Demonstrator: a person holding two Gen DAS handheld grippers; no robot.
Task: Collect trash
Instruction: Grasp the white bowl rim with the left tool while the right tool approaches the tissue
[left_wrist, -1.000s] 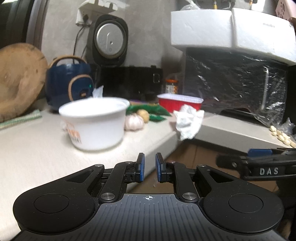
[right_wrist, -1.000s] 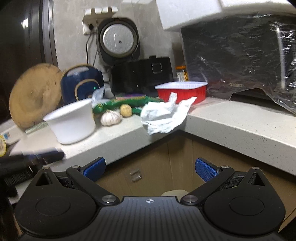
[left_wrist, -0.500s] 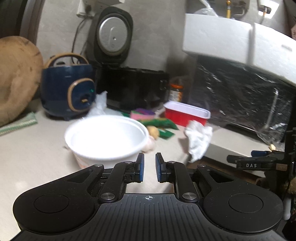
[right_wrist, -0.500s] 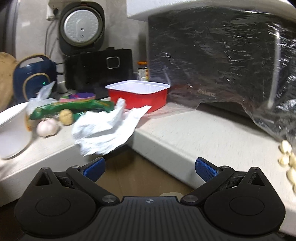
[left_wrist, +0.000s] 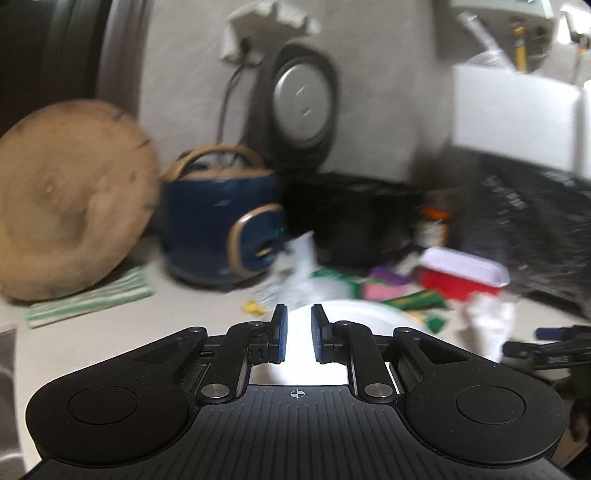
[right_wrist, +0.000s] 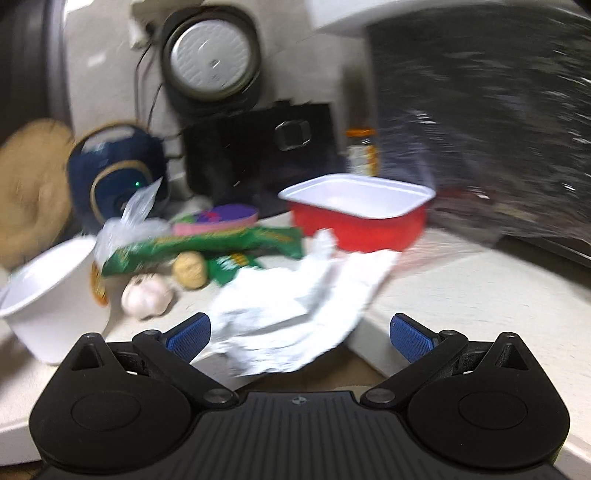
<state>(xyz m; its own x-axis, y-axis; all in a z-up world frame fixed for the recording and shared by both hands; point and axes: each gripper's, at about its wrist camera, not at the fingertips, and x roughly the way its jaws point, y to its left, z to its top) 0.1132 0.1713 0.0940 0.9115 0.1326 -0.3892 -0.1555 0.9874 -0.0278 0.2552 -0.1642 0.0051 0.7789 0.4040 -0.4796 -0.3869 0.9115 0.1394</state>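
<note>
A cluttered kitchen corner, seen from two wrist cameras, both blurred. The right hand-held gripper (right_wrist: 299, 332) has its blue pads spread wide with nothing between them; the crumpled white paper (right_wrist: 295, 306) lies just beyond, at twelve o'clock from the jaws, draped over the front edge of the pale desk (right_wrist: 461, 291). Behind the paper, at one o'clock, stands a red tray (right_wrist: 362, 218) with a white inside. At eleven o'clock lie green snack wrappers (right_wrist: 207, 247), a pink and purple packet (right_wrist: 218, 218) and a clear plastic bag (right_wrist: 129, 221); a garlic bulb (right_wrist: 147, 295) and a small brown lump, perhaps a walnut (right_wrist: 190, 271), sit just beside the wrappers. A white bowl (right_wrist: 48, 291) stands at nine o'clock.

The left hand-held gripper (left_wrist: 298, 334) shows its pads drawn close, a narrow gap between them, holding nothing; the rim of the white bowl (left_wrist: 369, 314) shows directly beyond and below the jaws. The crumpled paper (left_wrist: 487, 325) appears at three o'clock, near the tip of the other gripper (left_wrist: 550, 341). At the back stand a navy rice cooker (left_wrist: 221, 225), a round wooden board (left_wrist: 70, 225) leaning on the wall at ten o'clock, and a green striped cloth (left_wrist: 92, 299) under it.
</note>
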